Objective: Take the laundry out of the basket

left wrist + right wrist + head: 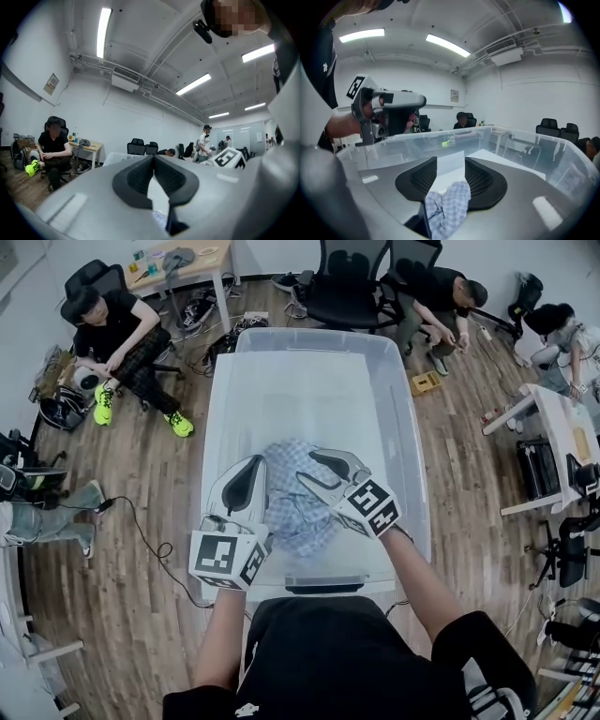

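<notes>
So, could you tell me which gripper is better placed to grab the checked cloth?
Right. The right gripper has open jaws with the checked cloth between them; the left gripper is shut beside it.

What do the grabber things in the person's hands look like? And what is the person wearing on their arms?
The left gripper and the right gripper look alike: pale grey-white bodies with two curved jaws lined with black ribbed pads. Behind each sits a white cube printed with black square markers. The person wears a black short-sleeved shirt, so the forearms are bare.
</notes>
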